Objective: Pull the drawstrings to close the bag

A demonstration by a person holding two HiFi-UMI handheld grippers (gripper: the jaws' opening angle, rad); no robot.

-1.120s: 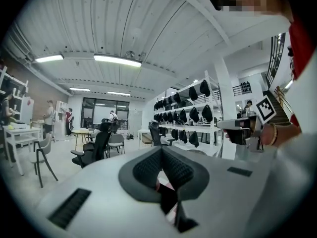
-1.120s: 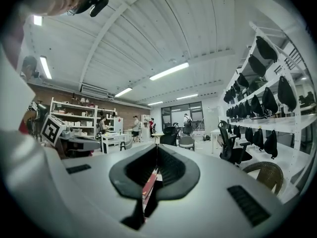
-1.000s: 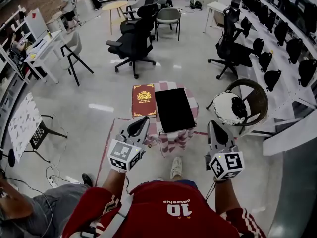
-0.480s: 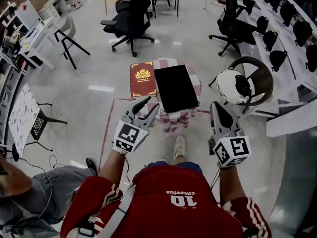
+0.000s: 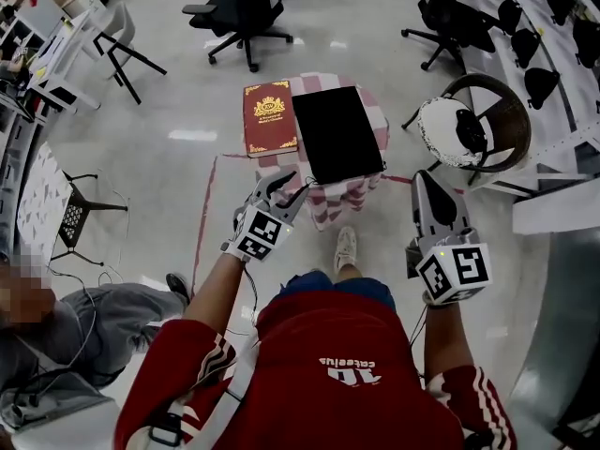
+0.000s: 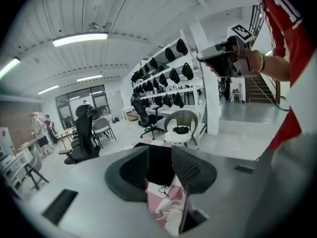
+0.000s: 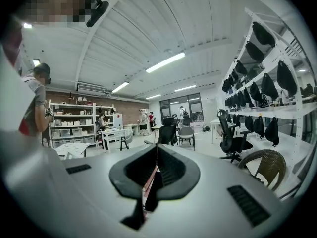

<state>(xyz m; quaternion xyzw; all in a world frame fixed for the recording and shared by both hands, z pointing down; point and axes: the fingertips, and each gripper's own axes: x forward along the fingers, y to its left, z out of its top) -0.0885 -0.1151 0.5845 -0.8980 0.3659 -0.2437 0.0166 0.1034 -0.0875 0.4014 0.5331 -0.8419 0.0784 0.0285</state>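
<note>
head view: the left gripper [image 5: 286, 187] has dropped to the near edge of the small table draped in pink checked cloth [image 5: 330, 206], and its jaws have just spread. the flat black fabric bag [image 5: 337, 134] lies on top, not yet closed. the right gripper [image 5: 425, 181] hangs well apart.

left gripper view: released, pinching nothing. a thin dark cord [image 6: 162, 187], probably a drawstring, lies ahead, so a first grab looks imminent.

right gripper view: clenched, empty.
</note>
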